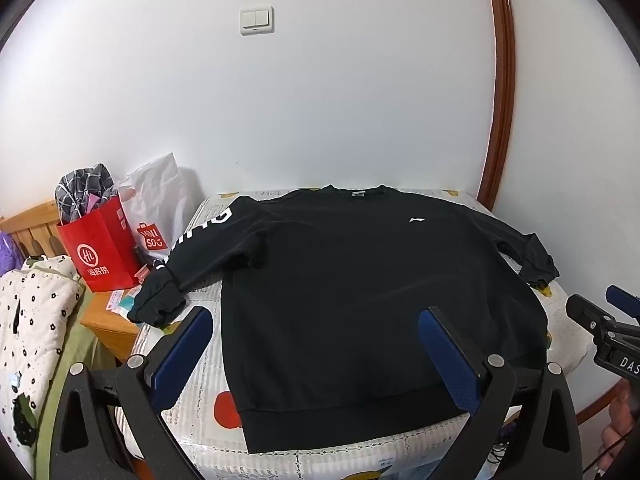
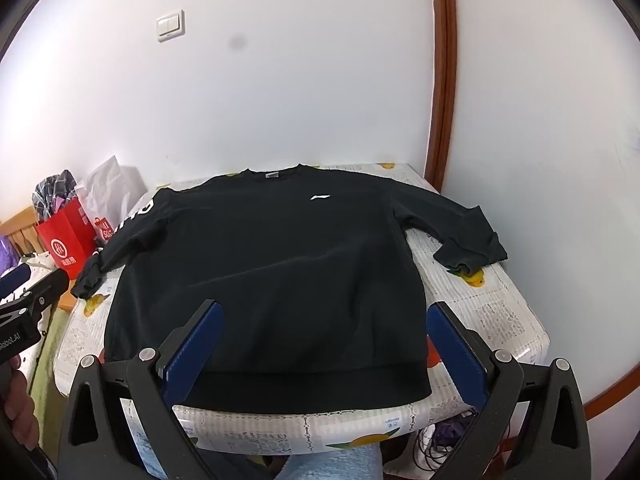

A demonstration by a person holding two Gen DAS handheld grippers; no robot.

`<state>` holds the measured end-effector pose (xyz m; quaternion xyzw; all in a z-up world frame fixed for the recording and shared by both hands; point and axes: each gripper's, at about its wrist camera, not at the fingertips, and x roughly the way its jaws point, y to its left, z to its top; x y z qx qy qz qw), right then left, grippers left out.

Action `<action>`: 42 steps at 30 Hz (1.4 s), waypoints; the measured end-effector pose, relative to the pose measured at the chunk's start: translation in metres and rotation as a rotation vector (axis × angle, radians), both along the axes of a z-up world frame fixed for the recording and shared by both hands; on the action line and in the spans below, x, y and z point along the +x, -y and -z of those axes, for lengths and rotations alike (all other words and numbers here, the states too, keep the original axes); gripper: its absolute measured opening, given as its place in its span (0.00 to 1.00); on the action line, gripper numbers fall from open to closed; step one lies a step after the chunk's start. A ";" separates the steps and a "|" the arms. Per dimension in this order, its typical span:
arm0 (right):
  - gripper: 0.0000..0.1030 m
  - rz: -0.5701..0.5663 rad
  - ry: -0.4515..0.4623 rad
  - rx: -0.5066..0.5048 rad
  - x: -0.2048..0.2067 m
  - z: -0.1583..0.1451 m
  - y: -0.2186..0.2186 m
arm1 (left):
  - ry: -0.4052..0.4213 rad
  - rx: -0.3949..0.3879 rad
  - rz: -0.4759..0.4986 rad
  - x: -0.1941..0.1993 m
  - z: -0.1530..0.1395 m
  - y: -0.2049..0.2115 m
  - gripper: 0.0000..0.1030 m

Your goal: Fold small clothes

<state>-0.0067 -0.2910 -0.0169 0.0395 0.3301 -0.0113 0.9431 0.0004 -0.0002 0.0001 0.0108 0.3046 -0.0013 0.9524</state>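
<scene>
red bag (image 1: 102,250) | white bag (image 1: 154,208) | light switch (image 1: 257,20) | patterned tablecloth (image 2: 484,312)

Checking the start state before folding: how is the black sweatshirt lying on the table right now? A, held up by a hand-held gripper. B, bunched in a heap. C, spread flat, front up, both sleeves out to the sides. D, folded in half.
C: the black sweatshirt lies flat on the table, chest logo up, sleeves spread to both sides.

Showing on left gripper (image 1: 316,344): black angular frame, blue textured pads (image 1: 448,360), round silver screws. Showing on right gripper (image 2: 324,340): matching black frame, blue pads (image 2: 192,344), silver screws; white lettering beside the screws. Showing bare skin on hand (image 2: 18,412).
</scene>
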 end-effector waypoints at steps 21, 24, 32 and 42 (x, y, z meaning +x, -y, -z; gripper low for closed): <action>0.97 0.004 0.008 -0.012 -0.003 -0.003 -0.006 | 0.013 -0.020 -0.003 -0.004 0.003 0.000 1.00; 0.97 0.000 0.008 -0.016 -0.003 -0.003 -0.007 | 0.015 -0.023 -0.003 -0.007 0.004 0.001 1.00; 0.97 0.000 0.013 -0.016 -0.005 -0.004 -0.009 | 0.013 -0.028 -0.004 -0.007 0.004 0.000 1.00; 0.97 0.006 0.022 -0.010 -0.007 -0.006 -0.008 | 0.017 -0.027 -0.004 -0.009 0.004 0.003 1.00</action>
